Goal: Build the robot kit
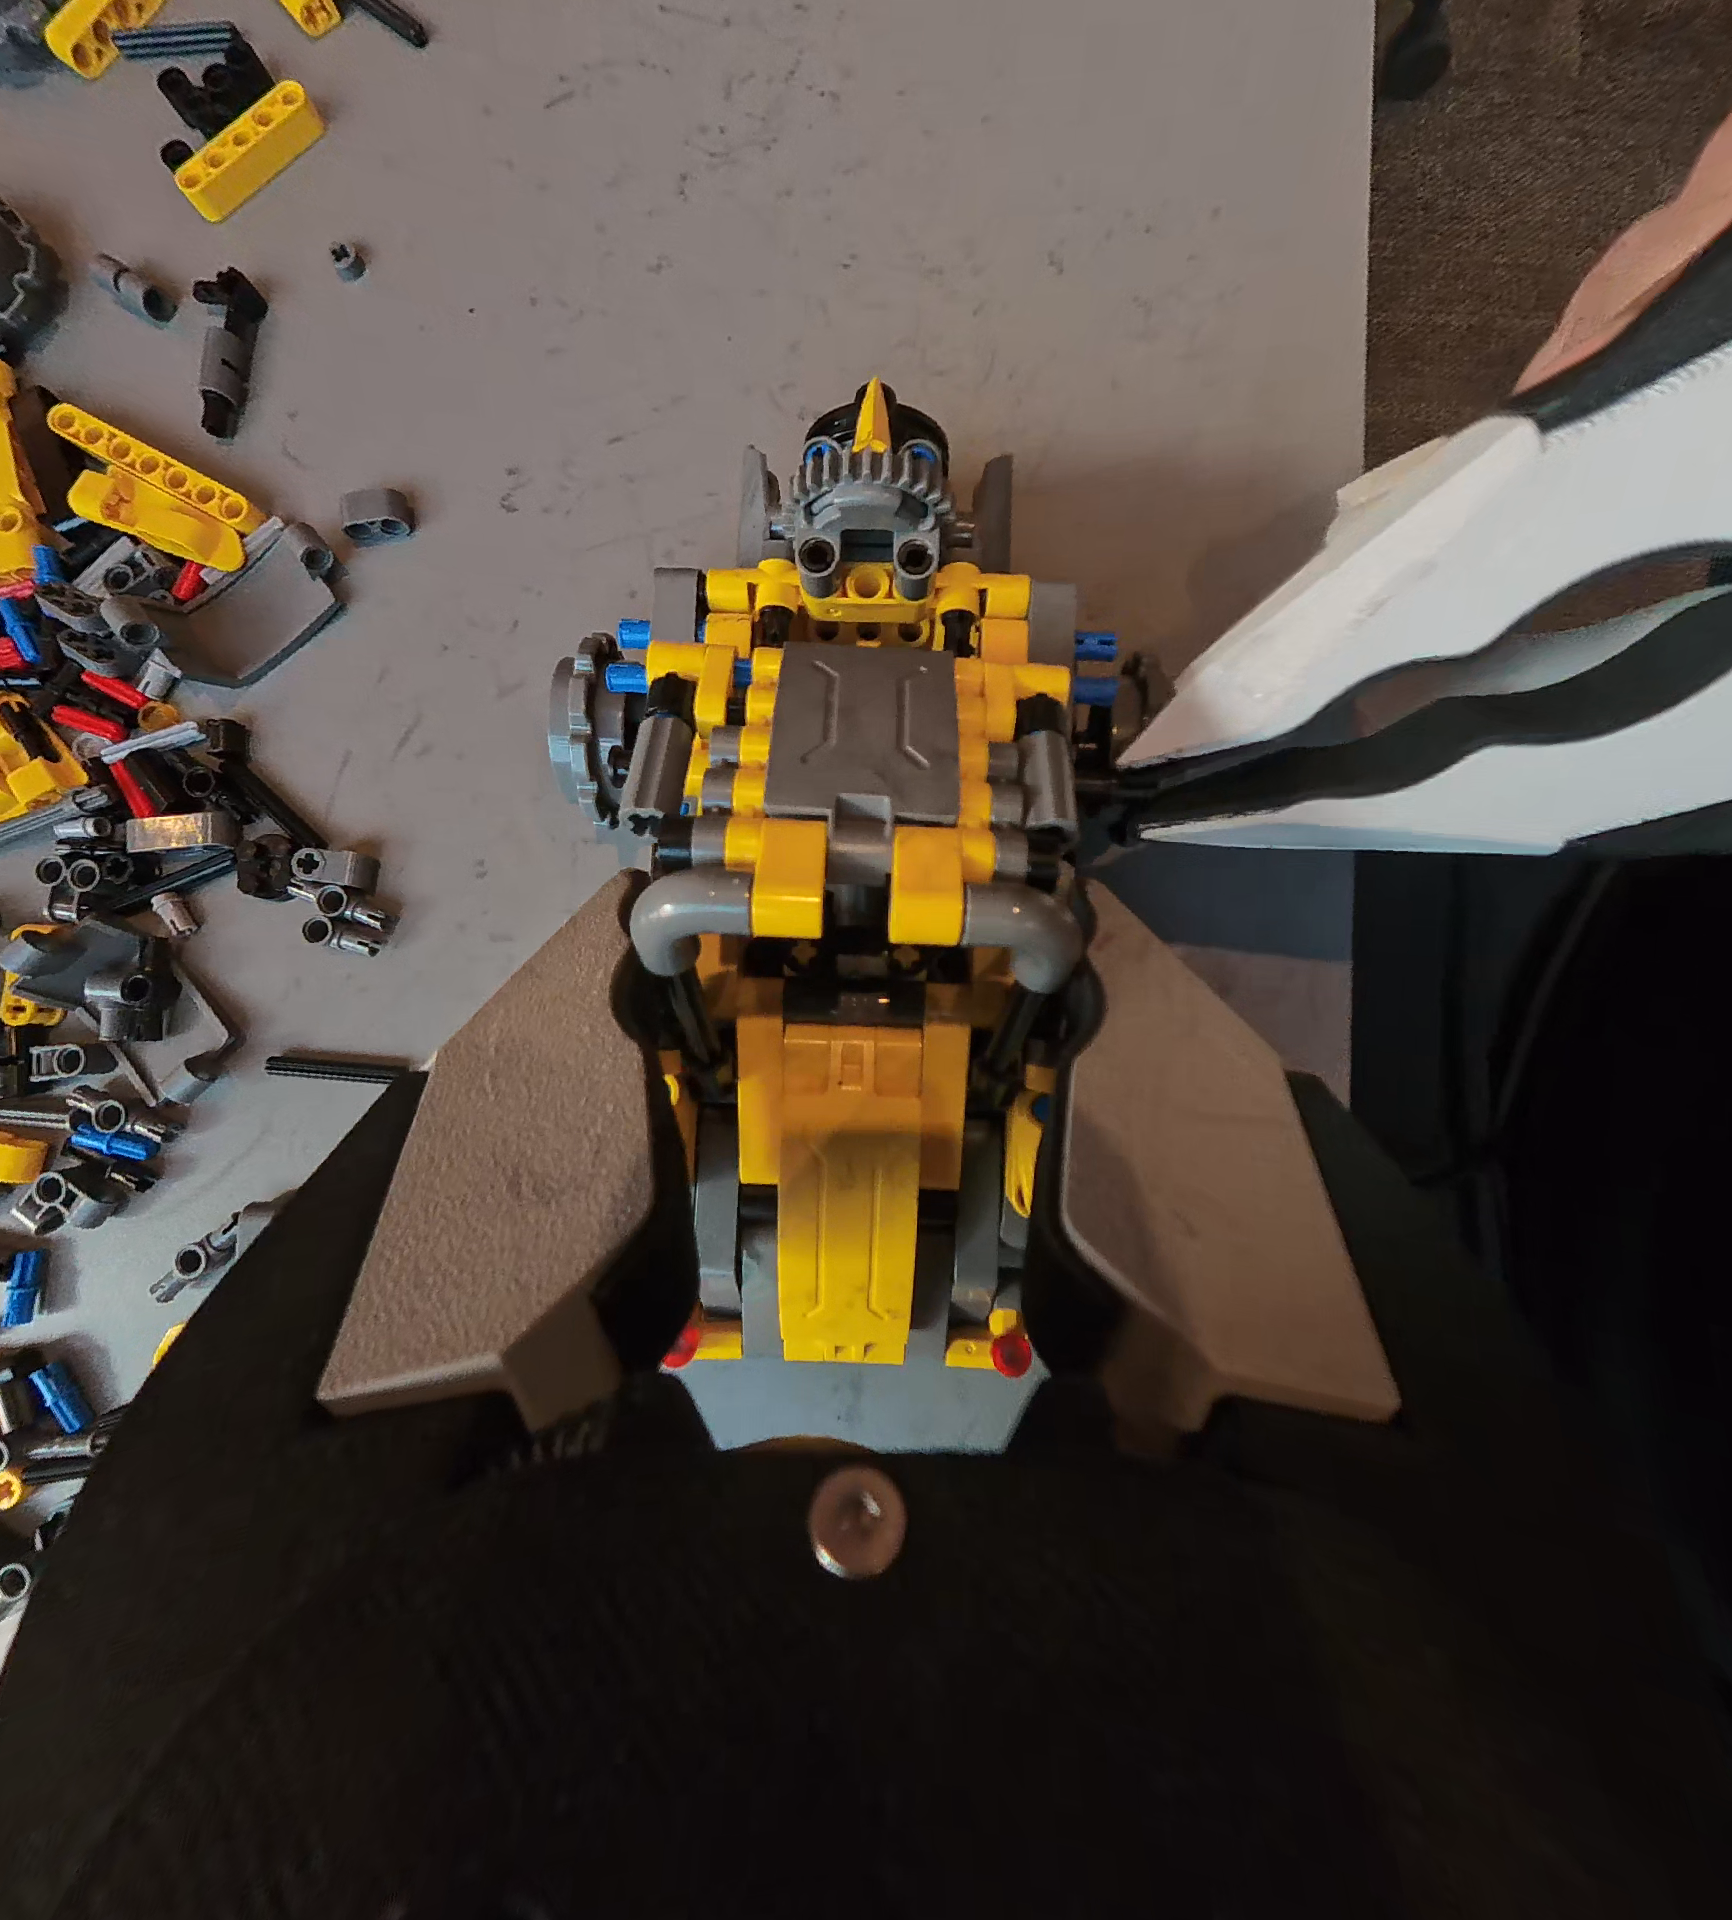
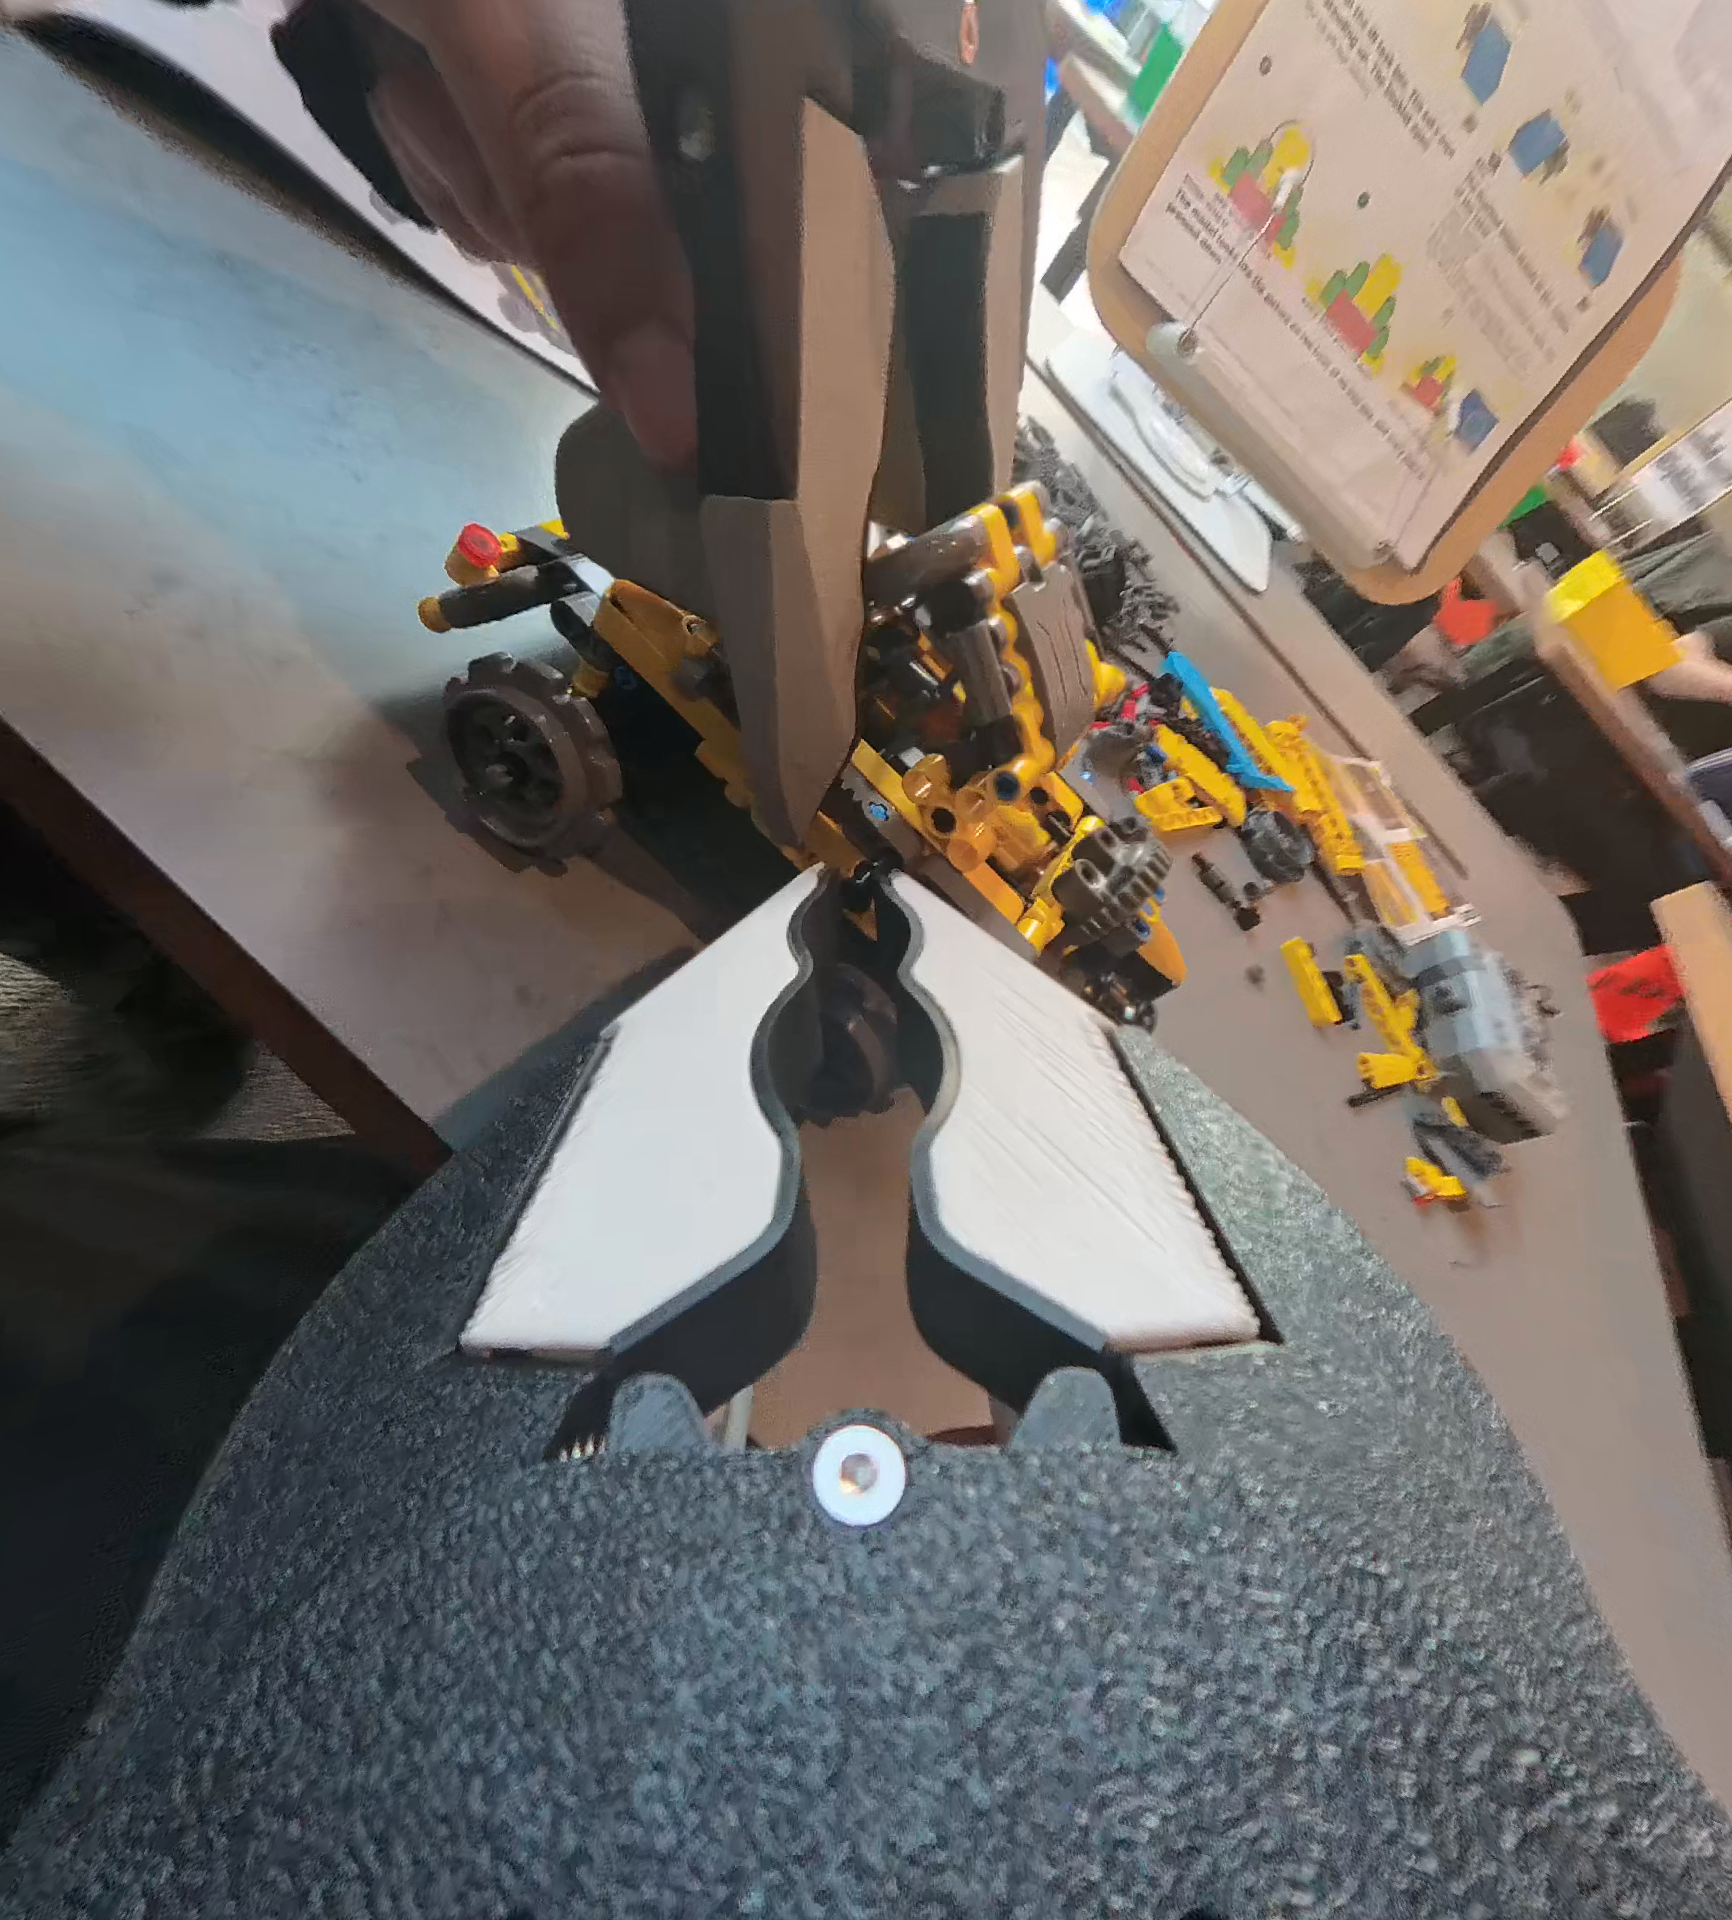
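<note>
I am holding the left tongs (image 1: pixel 857 1049) clamped around the rear half of a yellow and grey brick vehicle (image 1: pixel 857 831), which is standing on the grey table (image 1: pixel 945 260) near its edge at 3 o'clock. The brown fingers (image 1: pixel 529 1143) are pressing on both flanks, so the body is sitting tight between them. The right tongs (image 2: pixel 857 883) are coming in from 3 o'clock in the left view; their white fingers (image 2: pixel 675 1143) are almost together at the tips, pinching a small black part (image 2: pixel 862 894) on the side of the vehicle, just above a dark gear-like wheel.

I am judging the model as light and stiff, but fragile: it is made of many clicked beams, pins and smooth panels, so hard squeezing could pop pieces off. The flat sides of the frame seem the safest place to take hold, not the thin blue pins or the toothed grey wheel (image 1: pixel 581 743).

Farther away, at 9 o'clock, a pile of loose bricks (image 1: pixel 31 727) is lying scattered: yellow holed beams, red and blue pins, black axles, a knobby tyre.
</note>
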Action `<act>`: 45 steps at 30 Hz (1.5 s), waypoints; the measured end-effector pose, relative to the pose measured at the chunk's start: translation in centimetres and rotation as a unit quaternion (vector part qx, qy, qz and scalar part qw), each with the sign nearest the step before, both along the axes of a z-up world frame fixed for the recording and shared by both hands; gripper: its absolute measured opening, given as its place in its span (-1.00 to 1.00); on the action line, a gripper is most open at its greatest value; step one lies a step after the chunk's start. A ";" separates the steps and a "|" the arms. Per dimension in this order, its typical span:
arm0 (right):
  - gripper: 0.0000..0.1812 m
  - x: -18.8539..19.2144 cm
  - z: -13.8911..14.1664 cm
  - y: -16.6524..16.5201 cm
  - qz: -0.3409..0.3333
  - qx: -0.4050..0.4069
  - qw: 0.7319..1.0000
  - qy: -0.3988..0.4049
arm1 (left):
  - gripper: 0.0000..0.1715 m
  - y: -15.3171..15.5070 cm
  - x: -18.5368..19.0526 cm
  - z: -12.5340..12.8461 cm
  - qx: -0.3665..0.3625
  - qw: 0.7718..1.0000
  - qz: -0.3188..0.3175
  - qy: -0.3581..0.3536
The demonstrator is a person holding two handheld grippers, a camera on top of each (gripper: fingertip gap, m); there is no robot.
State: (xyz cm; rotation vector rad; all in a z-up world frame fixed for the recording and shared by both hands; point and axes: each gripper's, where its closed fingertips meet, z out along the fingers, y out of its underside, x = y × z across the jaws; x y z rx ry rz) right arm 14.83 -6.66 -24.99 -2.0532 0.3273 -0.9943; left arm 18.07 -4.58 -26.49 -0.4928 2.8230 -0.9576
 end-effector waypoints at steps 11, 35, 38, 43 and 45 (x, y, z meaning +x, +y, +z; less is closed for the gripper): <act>-0.99 0.6 0.4 -0.1 0.019 0.110 0.991 0.074 | -0.13 -0.1 0.6 0.2 -0.018 1.000 0.025 -0.004; -0.87 -0.4 -0.3 -1.2 0.008 0.109 0.991 0.076 | -0.06 -0.5 -0.1 0.5 -0.018 0.999 0.019 -0.044; -0.91 -0.1 -0.3 -1.1 0.013 0.108 0.990 0.085 | -0.06 -0.7 -0.1 0.5 -0.028 0.999 0.018 -0.039; -0.93 0.0 -0.2 -0.9 0.020 0.142 0.982 0.124 | -0.04 -0.9 0.1 0.4 -0.019 0.999 0.017 -0.036; -0.93 0.1 -0.1 -0.9 0.021 0.156 0.979 0.129 | -0.03 -1.0 0.2 0.3 -0.019 0.999 0.021 -0.041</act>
